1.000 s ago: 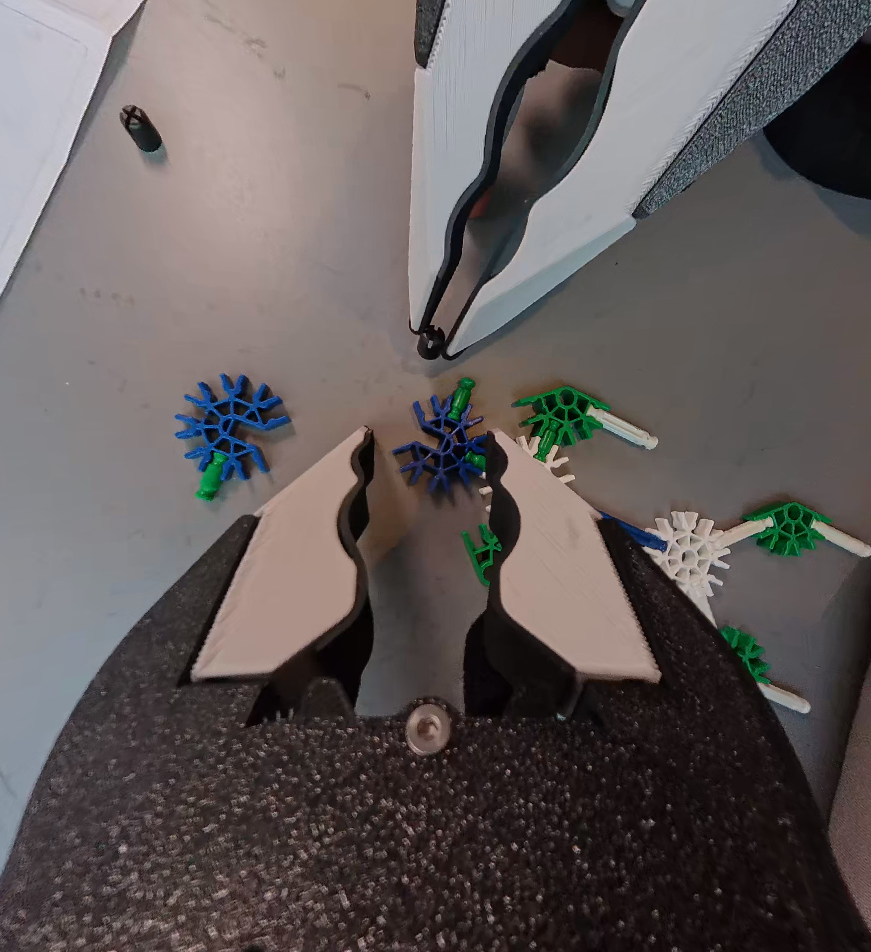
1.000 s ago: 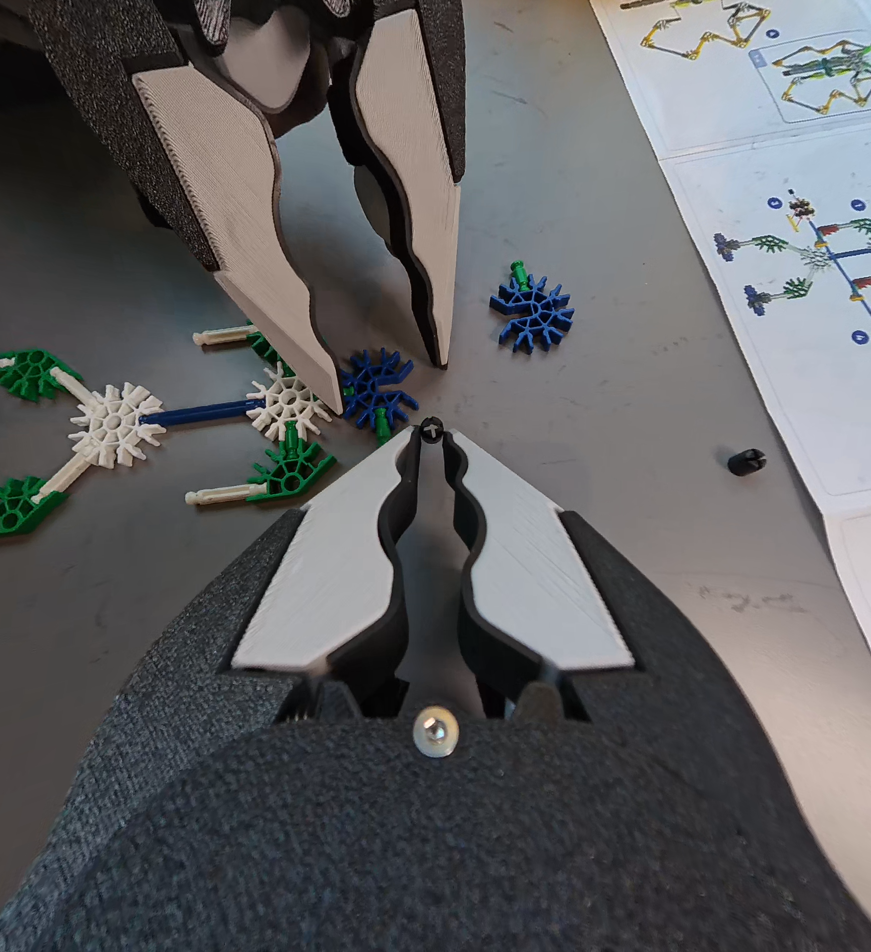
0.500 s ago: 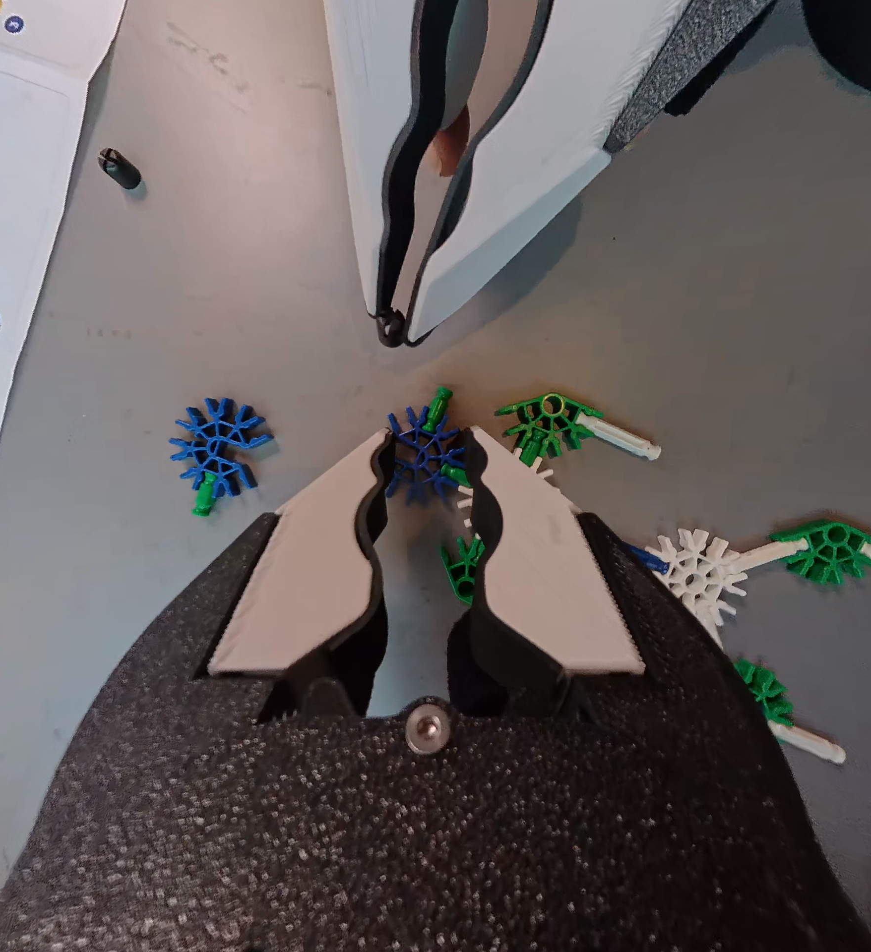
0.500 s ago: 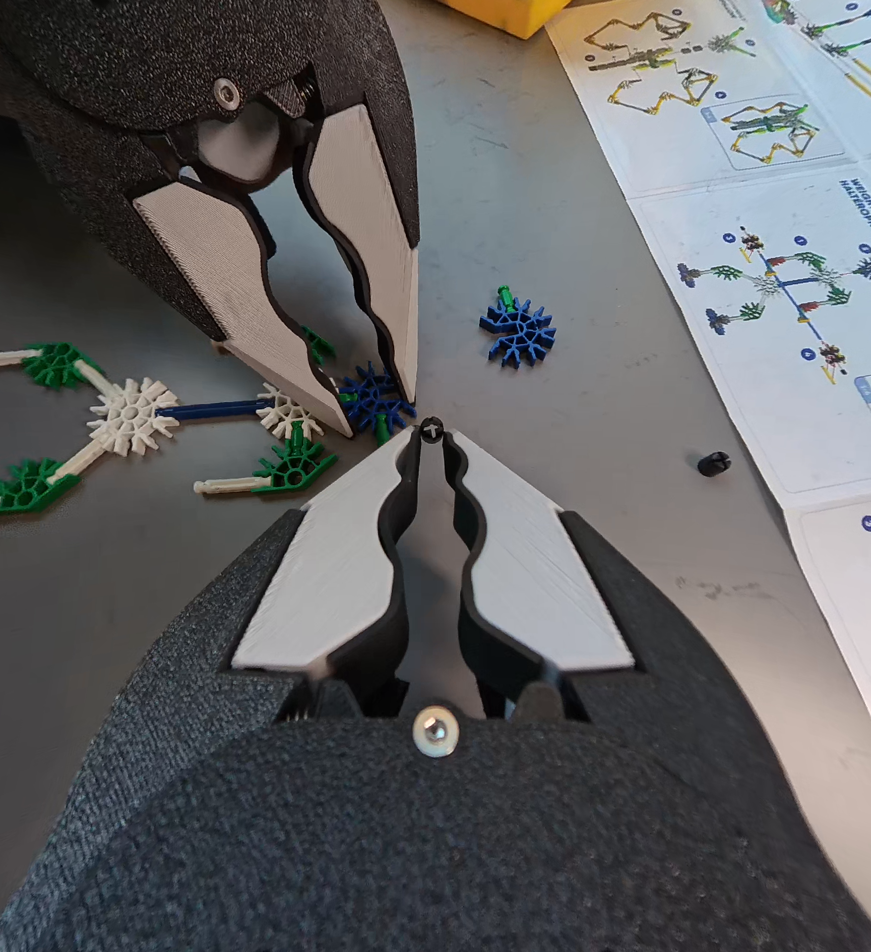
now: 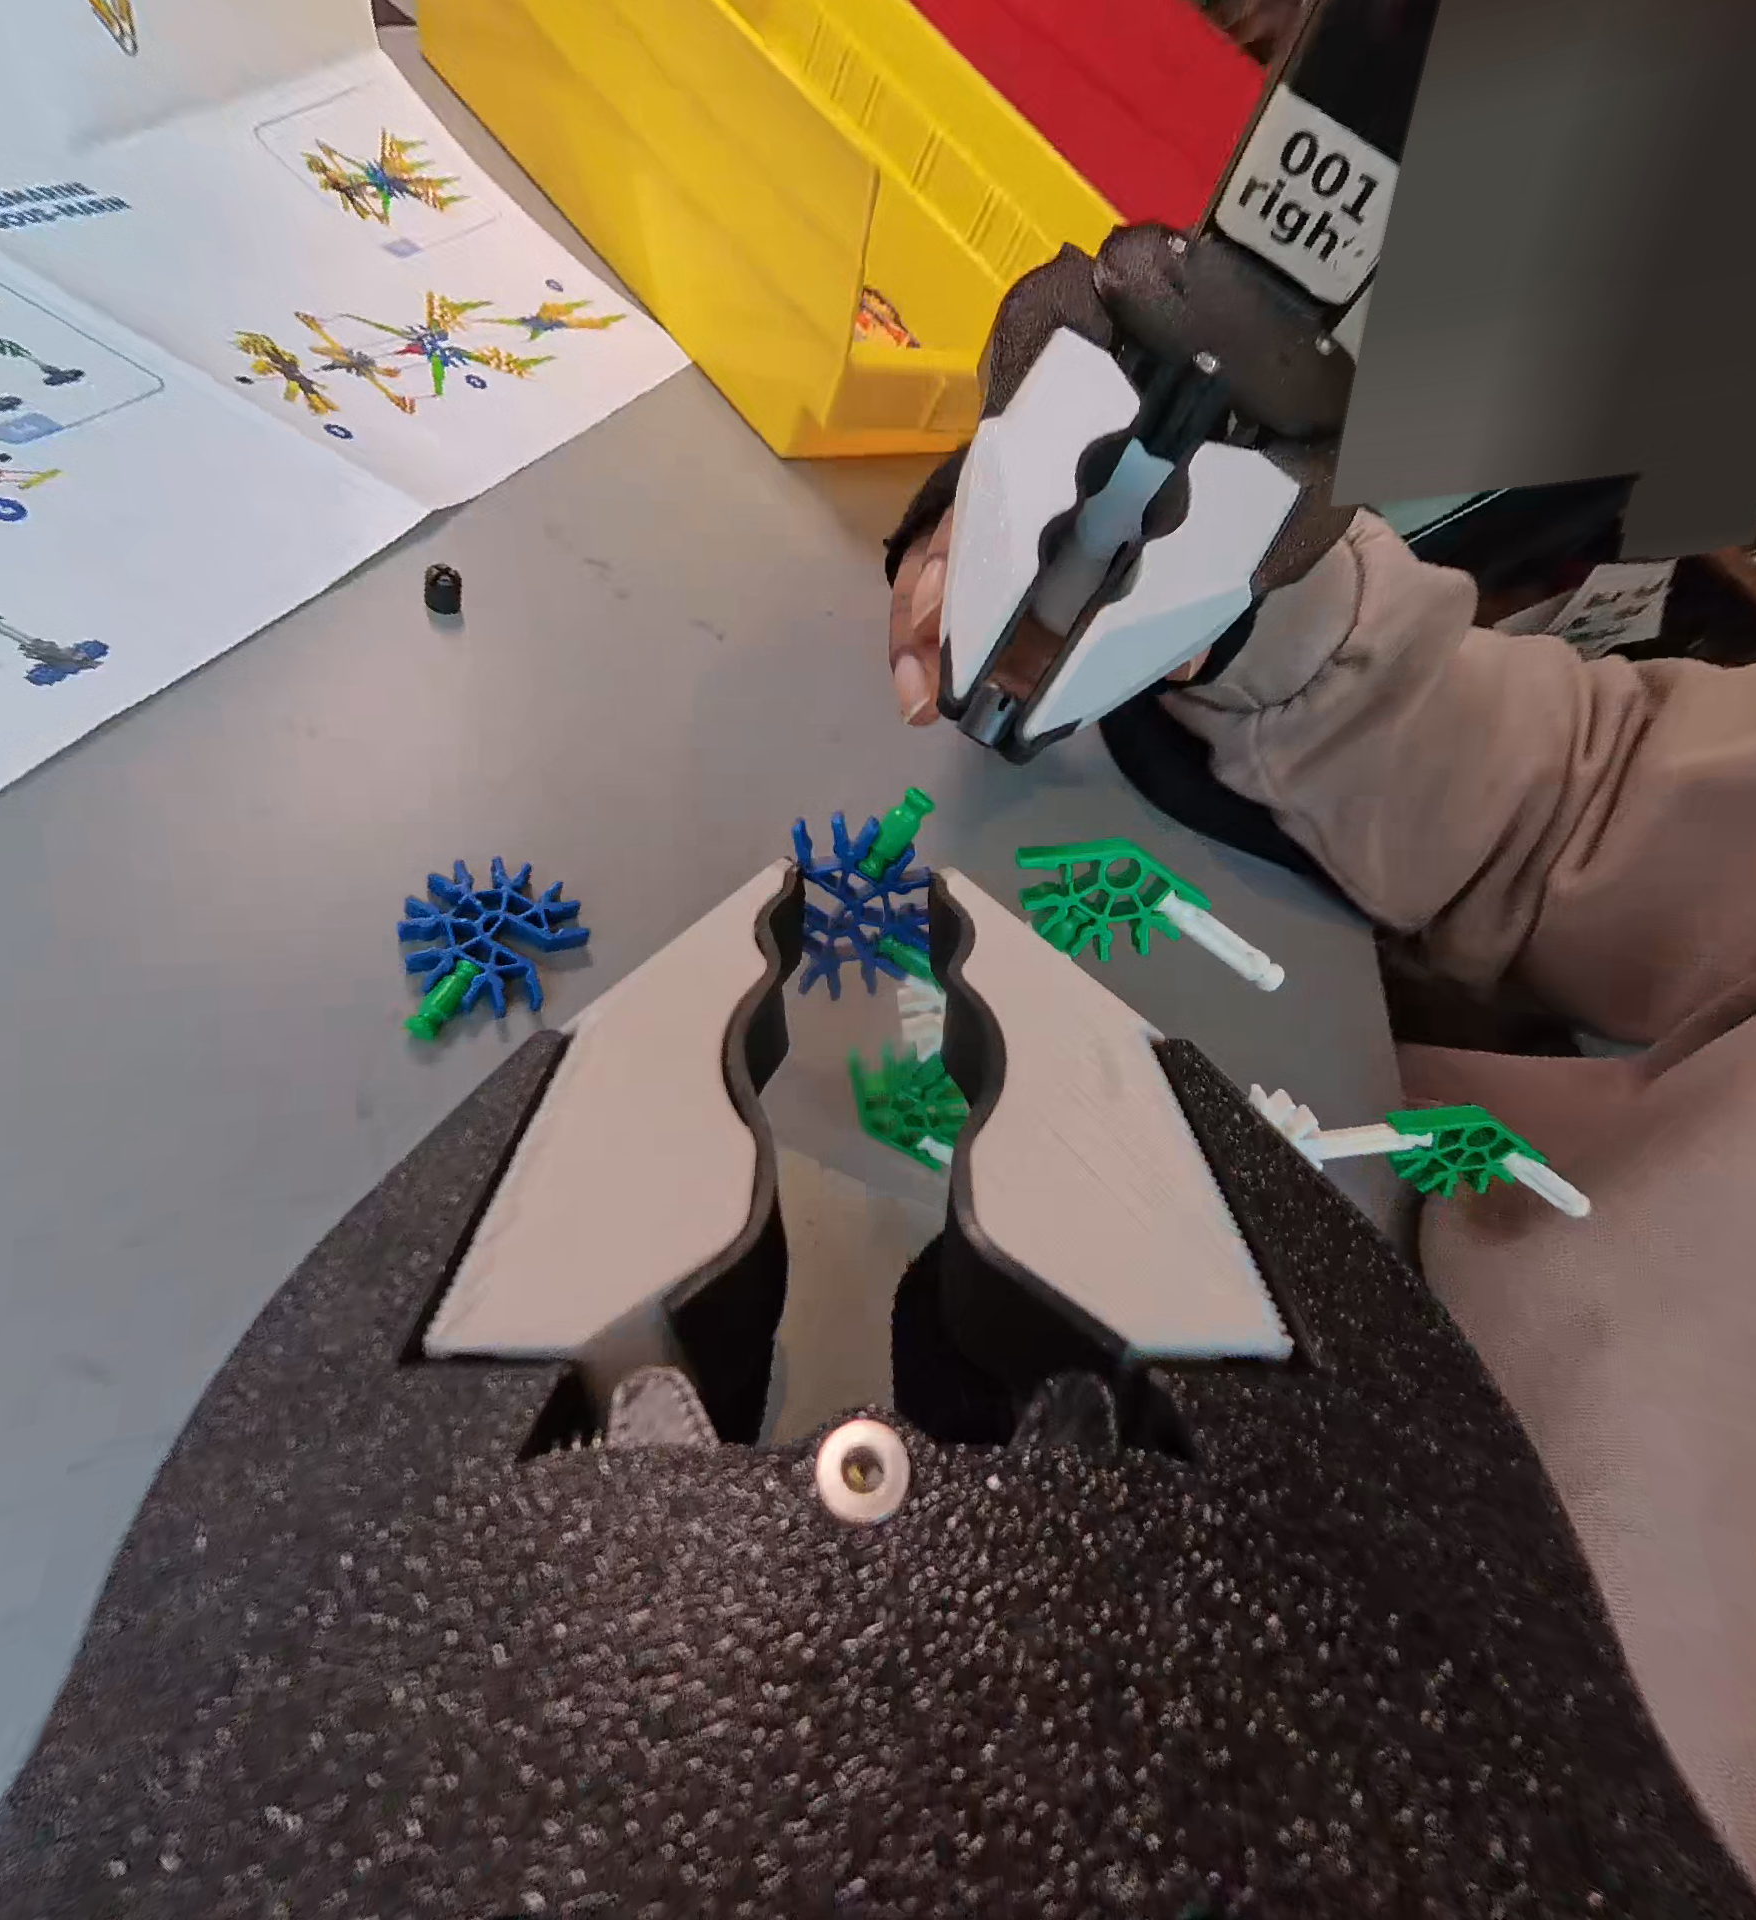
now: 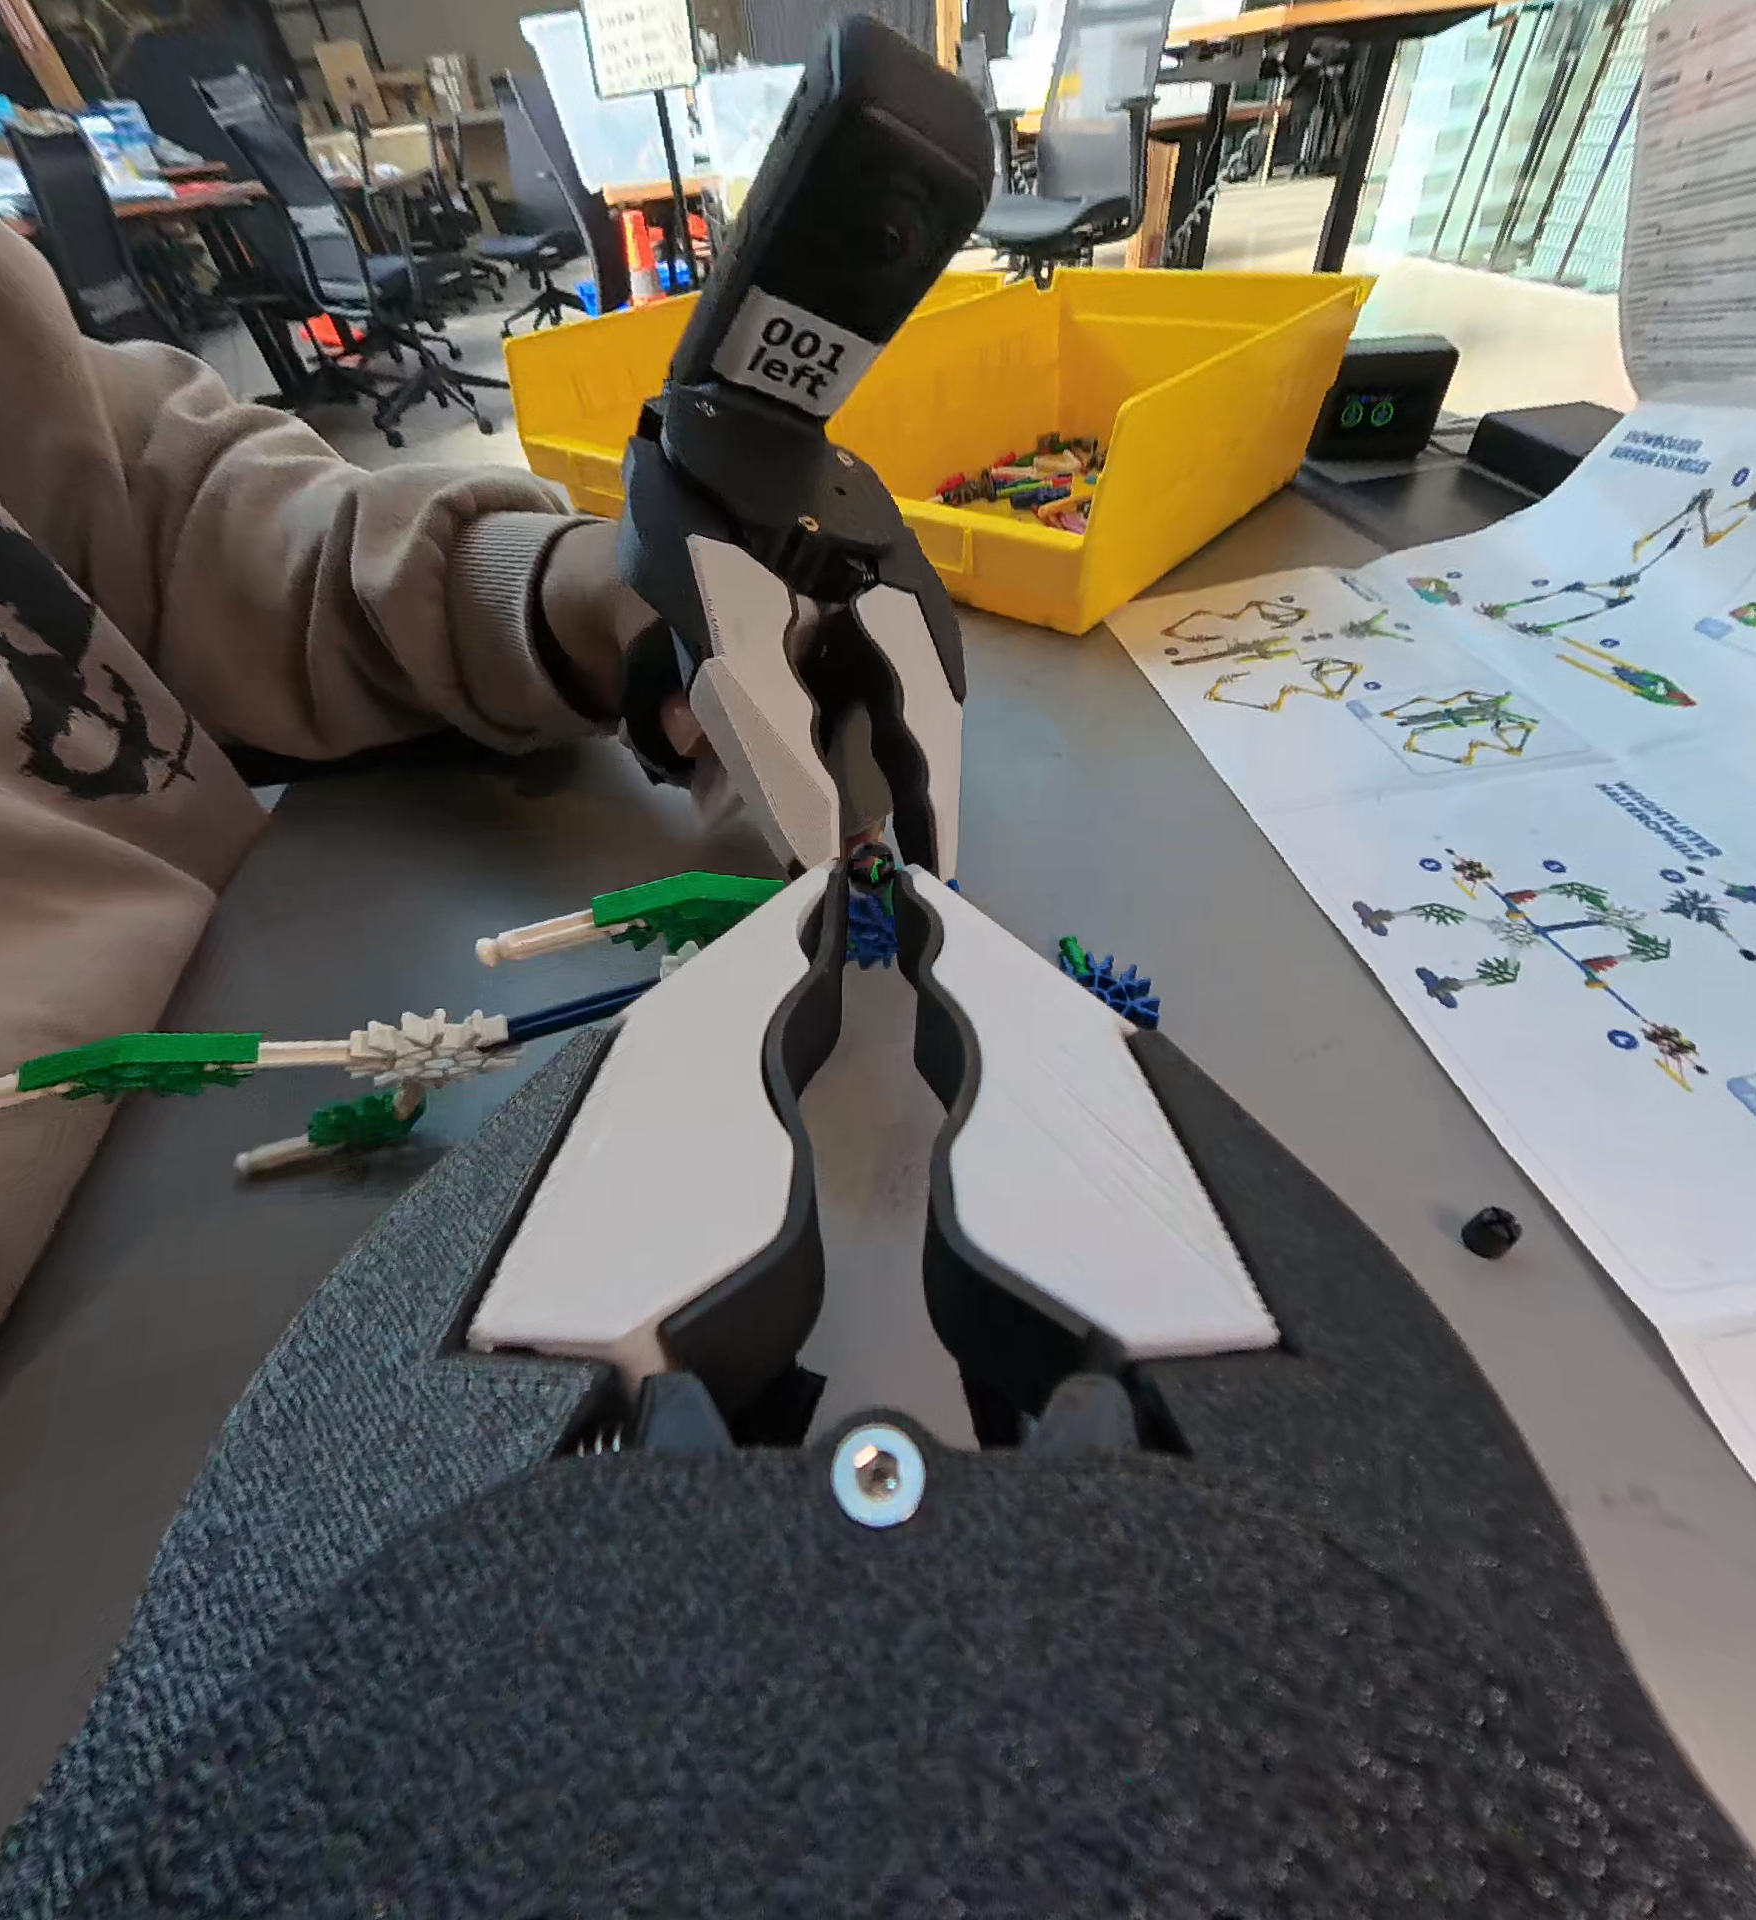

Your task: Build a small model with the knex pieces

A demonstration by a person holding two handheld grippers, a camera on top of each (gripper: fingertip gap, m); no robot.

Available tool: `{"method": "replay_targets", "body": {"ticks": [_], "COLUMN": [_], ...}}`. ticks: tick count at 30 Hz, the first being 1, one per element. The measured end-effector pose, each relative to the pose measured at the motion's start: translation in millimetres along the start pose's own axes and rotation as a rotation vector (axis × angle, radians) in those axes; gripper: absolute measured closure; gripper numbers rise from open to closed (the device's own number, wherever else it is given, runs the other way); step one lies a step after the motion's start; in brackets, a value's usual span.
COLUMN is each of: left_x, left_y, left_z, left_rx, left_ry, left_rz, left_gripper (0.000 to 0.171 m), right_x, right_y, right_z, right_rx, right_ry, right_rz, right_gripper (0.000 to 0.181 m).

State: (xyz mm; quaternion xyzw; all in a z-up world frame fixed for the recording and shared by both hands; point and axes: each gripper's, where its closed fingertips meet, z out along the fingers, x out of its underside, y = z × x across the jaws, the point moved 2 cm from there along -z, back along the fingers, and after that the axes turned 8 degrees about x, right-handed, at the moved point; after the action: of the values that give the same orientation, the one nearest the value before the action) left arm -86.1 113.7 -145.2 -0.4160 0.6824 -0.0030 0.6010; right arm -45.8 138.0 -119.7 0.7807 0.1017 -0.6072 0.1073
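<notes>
gripping a blue snowflake connector [image 5: 858,914] with a green peg, the left claw [image 5: 861,883] is clenching it at the tips; a second blue connector [image 5: 489,928] is lying loose on the desk [image 5: 178,1039]. over in the right view, the right claw [image 6: 871,871] is pinching a small black cap [image 6: 871,865], sitting just beside that peg, not visibly on it yet.

Your work surface was a grey table [image 5: 230,1039]. Take the loose blue snowflake connector [image 5: 489,930], lying flat with a green stub [image 5: 441,1000] in it, as the landmark. Beyond it to the left a small black cap [image 5: 443,588] sat beside the white instruction sheet [image 5: 178,343]. Farther back stood a yellow bin [image 5: 749,229]. To its right, a green fan connector [image 5: 1102,899] lay flat.
</notes>
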Motion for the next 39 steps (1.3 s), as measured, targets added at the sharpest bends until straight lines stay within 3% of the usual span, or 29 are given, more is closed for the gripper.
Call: {"method": "replay_targets", "body": {"ticks": [11,23,39], "left_x": [8.4,11.0,43.0], "left_y": [1.5,4.5,10.7], "left_z": [7.8,7.4,25.6], "left_rx": [-0.012,-0.027,-0.229], "left_ry": [0.038,0.027,0.288], "left_rz": [0.017,0.016,0.23], "left_gripper": [0.15,0.15,0.15], "right_x": [16.7,26.2,78.1], "right_y": [0.9,-0.3,5.5], "right_z": [11.1,11.5,12.6], "right_rx": [0.06,0.052,0.034], "right_ry": [0.119,0.187,0.526], "right_rz": [-0.109,-0.088,-0.205], "right_gripper": [0.174,0.175,0.175]}}
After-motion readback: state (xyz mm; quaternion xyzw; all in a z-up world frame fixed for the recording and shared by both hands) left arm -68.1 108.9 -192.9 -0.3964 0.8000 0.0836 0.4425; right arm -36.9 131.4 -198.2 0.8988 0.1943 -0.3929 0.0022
